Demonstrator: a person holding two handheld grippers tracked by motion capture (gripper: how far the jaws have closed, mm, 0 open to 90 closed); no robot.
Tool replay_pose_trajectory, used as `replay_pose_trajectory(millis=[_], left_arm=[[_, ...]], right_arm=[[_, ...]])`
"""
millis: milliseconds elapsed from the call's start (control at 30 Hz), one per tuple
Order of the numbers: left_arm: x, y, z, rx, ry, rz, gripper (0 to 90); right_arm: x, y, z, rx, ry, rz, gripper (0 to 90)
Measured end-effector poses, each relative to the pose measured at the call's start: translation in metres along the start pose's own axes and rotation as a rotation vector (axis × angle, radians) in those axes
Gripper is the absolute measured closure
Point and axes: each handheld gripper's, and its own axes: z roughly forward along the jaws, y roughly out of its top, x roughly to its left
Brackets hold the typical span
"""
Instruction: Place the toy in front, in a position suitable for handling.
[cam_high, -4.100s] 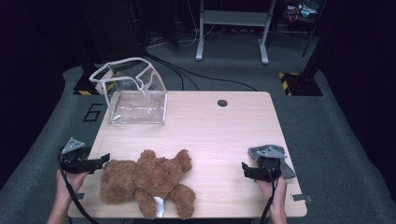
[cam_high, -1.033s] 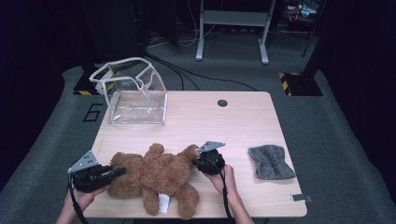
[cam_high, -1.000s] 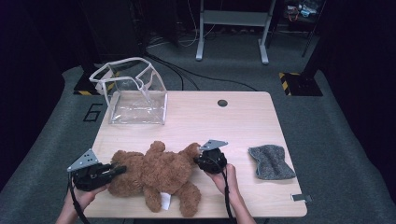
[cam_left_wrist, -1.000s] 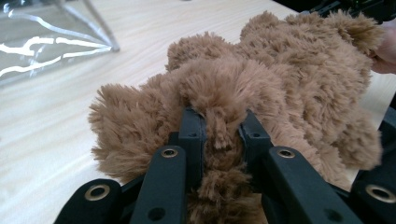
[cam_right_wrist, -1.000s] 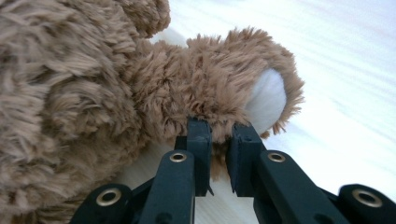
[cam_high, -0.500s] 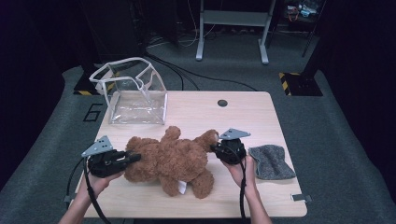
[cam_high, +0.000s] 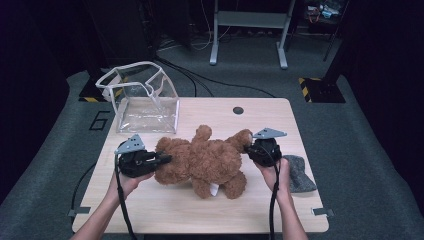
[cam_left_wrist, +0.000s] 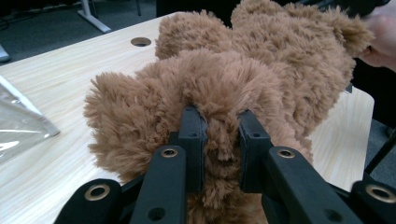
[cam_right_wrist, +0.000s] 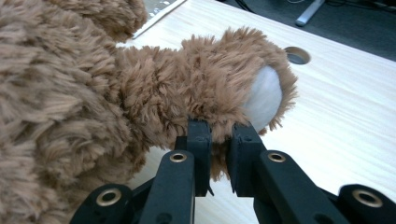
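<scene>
1. Brown, shaggy plush teddy bear (cam_high: 205, 162) lies stretched across the middle of the light wooden table (cam_high: 165, 215), its head toward nine o'clock and a white-soled foot toward three o'clock.
2. At nine o'clock of the bear, the left gripper (cam_left_wrist: 219, 140) has its black jaws pinching a tuft of fur on the head.
3. At three o'clock, the right gripper (cam_right_wrist: 218, 140) has its jaws nearly together, clamped on fur beneath the foot.
4. Clear plastic zip bag with white edging (cam_high: 145, 97) stands open at eleven o'clock, apart from the bear.
5. Grey knitted cloth (cam_high: 299, 174) lies near the table's three o'clock edge, just beside the right hand (cam_high: 276, 172).
</scene>
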Motion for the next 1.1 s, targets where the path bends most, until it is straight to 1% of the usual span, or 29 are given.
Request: replay_pose_trajectory(millis=[33, 67, 100, 133, 200, 233, 267, 300, 333, 367, 400, 433, 467, 500, 567, 600, 633, 667, 700, 733, 767, 800, 833, 900, 933, 967, 1000, 1067, 1100], left_arm=[[-0.001, 0.002, 0.005, 0.000, 0.000, 0.003, 76.2], [-0.001, 0.002, 0.005, 0.000, 0.000, 0.003, 76.3], [-0.001, 0.003, 0.007, 0.007, -0.006, 0.006, 76.3], [-0.002, 0.004, 0.010, 0.005, -0.006, 0.005, 76.3], [-0.003, 0.005, 0.016, 0.012, -0.010, -0.001, 76.3], [-0.003, 0.005, 0.019, 0.011, -0.011, -0.005, 76.3], [-0.003, 0.005, 0.022, 0.013, -0.011, -0.008, 76.3], [-0.003, 0.005, 0.026, 0.014, -0.013, -0.019, 76.3], [-0.002, 0.005, 0.030, 0.022, -0.014, -0.021, 76.3], [-0.002, 0.006, 0.033, 0.026, -0.013, -0.021, 76.3], [-0.001, 0.006, 0.035, 0.028, -0.013, -0.023, 76.3], [0.000, 0.005, 0.040, 0.035, -0.014, -0.035, 76.3], [0.001, 0.006, 0.044, 0.044, -0.011, -0.035, 76.2], [0.002, 0.005, 0.049, 0.050, -0.011, -0.042, 76.2], [0.004, 0.005, 0.058, 0.069, 0.001, -0.041, 76.2], [0.004, 0.004, 0.064, 0.073, 0.013, -0.039, 76.1], [0.005, 0.003, 0.068, 0.082, 0.024, -0.038, 75.7], [0.006, 0.003, 0.072, 0.087, 0.026, -0.042, 75.7], [0.008, 0.003, 0.076, 0.088, 0.025, -0.051, 75.6], [0.010, 0.002, 0.080, 0.093, 0.035, -0.057, 75.3], [0.011, 0.002, 0.083, 0.099, 0.041, -0.057, 75.3], [0.012, 0.002, 0.088, 0.112, 0.048, -0.054, 74.6], [0.013, 0.001, 0.090, 0.123, 0.056, -0.046, 74.6], [0.014, 0.000, 0.098, 0.137, 0.072, -0.034, 74.0], [0.014, -0.001, 0.100, 0.132, 0.080, -0.030, 73.8], [0.014, -0.001, 0.102, 0.121, 0.077, -0.032, 73.7], [0.014, 0.000, 0.103, 0.116, 0.083, -0.029, 73.5], [0.013, 0.001, 0.107, 0.116, 0.104, -0.004, 71.7], [0.012, 0.001, 0.108, 0.121, 0.112, 0.012, 71.7]], right_arm=[[-0.002, 0.001, -0.001, 0.001, -0.007, 0.000, 81.1], [-0.002, 0.001, -0.001, 0.001, -0.007, 0.000, 81.1], [-0.006, 0.004, -0.001, 0.010, -0.026, -0.002, 81.1], [-0.008, 0.005, -0.001, 0.015, -0.034, -0.008, 81.1], [-0.009, 0.006, 0.000, 0.017, -0.043, -0.002, 81.1], [-0.013, 0.006, 0.001, 0.030, -0.059, 0.002, 81.1], [-0.013, 0.006, 0.001, 0.030, -0.059, 0.002, 81.1], [-0.015, 0.006, 0.003, 0.030, -0.067, 0.003, 81.1], [-0.016, 0.005, 0.004, 0.044, -0.073, 0.007, 81.1], [-0.019, 0.004, 0.007, 0.046, -0.084, 0.015, 81.1], [-0.020, 0.002, 0.008, 0.051, -0.085, 0.021, 81.1], [-0.021, 0.002, 0.010, 0.057, -0.093, 0.030, 81.0], [-0.024, 0.000, 0.014, 0.065, -0.105, 0.032, 81.0], [-0.026, -0.003, 0.021, 0.088, -0.125, 0.048, 80.9], [-0.027, -0.004, 0.025, 0.097, -0.132, 0.047, 80.8], [-0.028, -0.006, 0.030, 0.116, -0.144, 0.056, 80.7], [-0.029, -0.010, 0.040, 0.141, -0.164, 0.060, 80.5], [-0.029, -0.010, 0.040, 0.141, -0.164, 0.060, 80.5], [-0.031, -0.011, 0.044, 0.148, -0.167, 0.062, 80.4], [-0.035, -0.017, 0.054, 0.168, -0.173, 0.090, 80.1], [-0.035, -0.017, 0.054, 0.168, -0.173, 0.090, 80.1], [-0.040, -0.021, 0.061, 0.177, -0.172, 0.114, 79.5], [-0.040, -0.021, 0.061, 0.177, -0.172, 0.114, 79.5], [-0.044, -0.025, 0.068, 0.187, -0.177, 0.126, 78.7], [-0.044, -0.026, 0.070, 0.196, -0.177, 0.137, 78.4], [-0.047, -0.029, 0.073, 0.200, -0.177, 0.140, 78.2], [-0.049, -0.031, 0.075, 0.204, -0.175, 0.153, 77.5], [-0.053, -0.035, 0.080, 0.211, -0.168, 0.183, 76.4], [-0.053, -0.035, 0.080, 0.211, -0.168, 0.183, 76.4]])
